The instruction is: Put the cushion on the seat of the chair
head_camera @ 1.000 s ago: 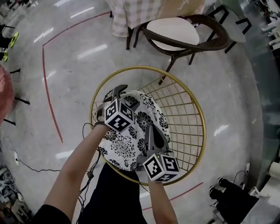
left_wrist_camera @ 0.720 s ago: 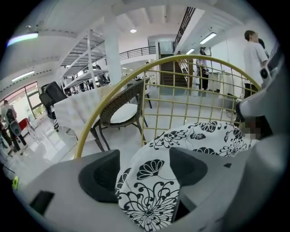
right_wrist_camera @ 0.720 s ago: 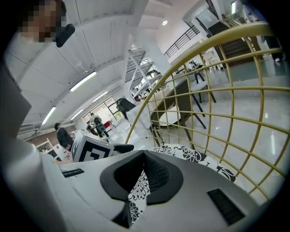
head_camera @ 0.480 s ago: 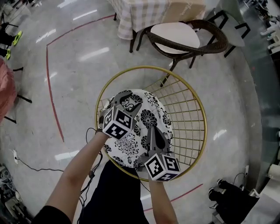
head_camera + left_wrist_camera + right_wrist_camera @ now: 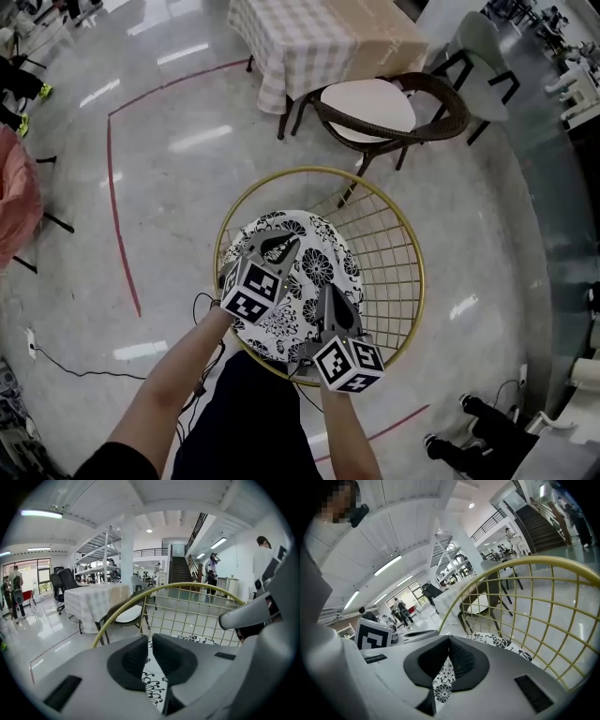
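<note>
Seen from the head view, a round black-and-white flowered cushion (image 5: 314, 262) hangs over a gold wire basket (image 5: 423, 277), carried by two hand-held grippers. Compared with a second ago, it sits higher and closer to the camera, lifted off the basket's mesh. The left gripper (image 5: 272, 246), whose fingers stood wide then, is now closing on the cushion's far left edge, with patterned fabric showing in the thin gap between them. The right gripper (image 5: 328, 295) has its fingers pinched narrow on the near edge, cloth plainly between the pads. With both sides gripped, the lift looks under way, and the carry to the chair (image 5: 366, 98) is not yet begun. That chair stands well apart, beyond the basket, beside a checked tablecloth (image 5: 291, 42). The cushion lies roughly flat, printed face up. Being round, it has no long axis.
</note>
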A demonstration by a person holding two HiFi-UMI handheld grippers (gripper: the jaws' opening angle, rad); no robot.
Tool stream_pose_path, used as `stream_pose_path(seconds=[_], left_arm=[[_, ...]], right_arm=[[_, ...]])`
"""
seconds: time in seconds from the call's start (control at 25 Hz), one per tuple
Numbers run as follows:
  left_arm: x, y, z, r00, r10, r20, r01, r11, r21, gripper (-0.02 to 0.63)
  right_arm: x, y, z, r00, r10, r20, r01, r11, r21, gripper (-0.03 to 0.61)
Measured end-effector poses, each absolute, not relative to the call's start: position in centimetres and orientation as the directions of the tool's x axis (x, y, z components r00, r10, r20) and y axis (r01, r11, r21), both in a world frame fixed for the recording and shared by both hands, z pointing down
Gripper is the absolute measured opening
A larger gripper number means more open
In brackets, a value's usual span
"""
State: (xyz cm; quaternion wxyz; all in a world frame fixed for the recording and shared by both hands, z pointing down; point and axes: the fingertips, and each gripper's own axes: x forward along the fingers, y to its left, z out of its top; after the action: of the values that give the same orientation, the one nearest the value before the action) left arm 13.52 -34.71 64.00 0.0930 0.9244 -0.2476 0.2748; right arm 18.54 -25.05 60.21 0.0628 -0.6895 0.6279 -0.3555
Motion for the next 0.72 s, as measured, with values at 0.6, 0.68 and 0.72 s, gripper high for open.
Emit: stream_pose_path(seconds=[0.6, 0.68, 0.72], left_arm=[[10.7, -32.5, 55.6, 0.749, -0.436, 0.499, -0.563, -0.816, 0.132, 0.020], [10.3, -31.9, 54.2, 0.753, -0.441, 0.488, -0.568, -0.810, 0.144, 0.020], [10.2, -31.7, 53.5, 0.756, -0.444, 0.481, -0.569, -0.808, 0.149, 0.020]], right_arm=[[18.3, -22.6, 53.9, -0.024, -0.907, 0.420, -0.826, -0.219, -0.519, 0.003], [18.1, -22.1, 52.9, -0.019, -0.912, 0.410, -0.829, -0.215, -0.517, 0.003], [18.1, -22.0, 52.4, -0.016, -0.914, 0.405, -0.829, -0.214, -0.516, 0.003]])
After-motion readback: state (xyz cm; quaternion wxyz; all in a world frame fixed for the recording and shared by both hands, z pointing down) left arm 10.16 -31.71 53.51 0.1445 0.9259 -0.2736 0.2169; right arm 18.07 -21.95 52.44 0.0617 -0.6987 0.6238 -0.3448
